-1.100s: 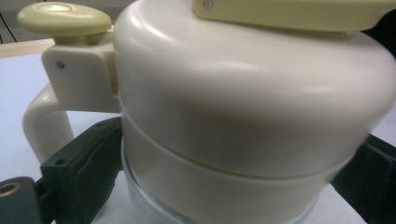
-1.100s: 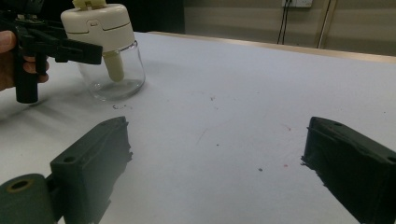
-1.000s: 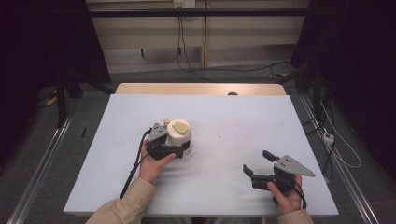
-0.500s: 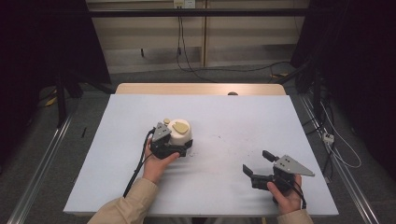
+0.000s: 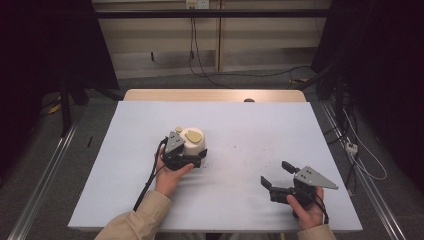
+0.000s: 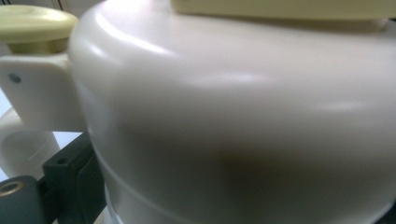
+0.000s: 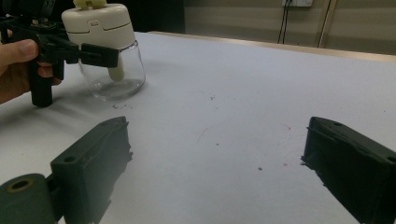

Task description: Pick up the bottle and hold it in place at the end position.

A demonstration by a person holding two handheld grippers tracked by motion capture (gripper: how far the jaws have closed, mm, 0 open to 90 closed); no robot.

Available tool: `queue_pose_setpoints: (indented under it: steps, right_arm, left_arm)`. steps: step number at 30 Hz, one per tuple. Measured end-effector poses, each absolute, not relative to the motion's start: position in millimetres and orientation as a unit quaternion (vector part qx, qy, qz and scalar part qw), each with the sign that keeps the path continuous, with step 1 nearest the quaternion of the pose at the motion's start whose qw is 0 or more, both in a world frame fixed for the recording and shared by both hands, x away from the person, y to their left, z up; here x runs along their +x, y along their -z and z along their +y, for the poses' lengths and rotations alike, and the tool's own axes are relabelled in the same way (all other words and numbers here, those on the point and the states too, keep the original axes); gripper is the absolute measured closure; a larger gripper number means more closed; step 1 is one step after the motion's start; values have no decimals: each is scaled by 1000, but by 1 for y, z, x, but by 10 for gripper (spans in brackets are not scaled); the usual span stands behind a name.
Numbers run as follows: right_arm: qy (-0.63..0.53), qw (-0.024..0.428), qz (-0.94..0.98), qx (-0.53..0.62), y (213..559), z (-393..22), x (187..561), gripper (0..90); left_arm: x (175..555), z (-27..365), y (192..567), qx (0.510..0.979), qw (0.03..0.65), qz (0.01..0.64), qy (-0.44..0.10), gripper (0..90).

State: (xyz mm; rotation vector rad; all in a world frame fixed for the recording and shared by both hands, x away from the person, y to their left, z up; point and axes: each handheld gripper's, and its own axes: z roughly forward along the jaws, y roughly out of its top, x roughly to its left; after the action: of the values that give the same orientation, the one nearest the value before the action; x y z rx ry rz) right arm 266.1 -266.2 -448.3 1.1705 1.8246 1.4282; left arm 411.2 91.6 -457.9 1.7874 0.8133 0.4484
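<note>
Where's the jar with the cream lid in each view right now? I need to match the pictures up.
High view: the jar stands left of centre on the white table, against the left gripper.
Left gripper view: its cream lid looms close up, spanning most of the picture.
Right gripper view: upper left, glass base on the table, jaws at its lid.
Shared landmark: the pale yellow knob on the lid.

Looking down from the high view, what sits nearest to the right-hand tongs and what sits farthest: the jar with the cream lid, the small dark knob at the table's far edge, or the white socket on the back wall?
1. Jar with the cream lid, to the left on the table, in the left tongs.
2. Dark knob, at the table's far edge.
3. White socket, on the back wall.

Measured from the right tongs.
</note>
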Motion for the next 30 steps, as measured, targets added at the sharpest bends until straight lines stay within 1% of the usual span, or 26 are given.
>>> queue_pose_setpoints:
  steps: [30]
  right_arm:
    - [-533,270,676,431,448,-266,266,65]
  left_arm:
    - [416,84,448,743,542,338,-197,49]
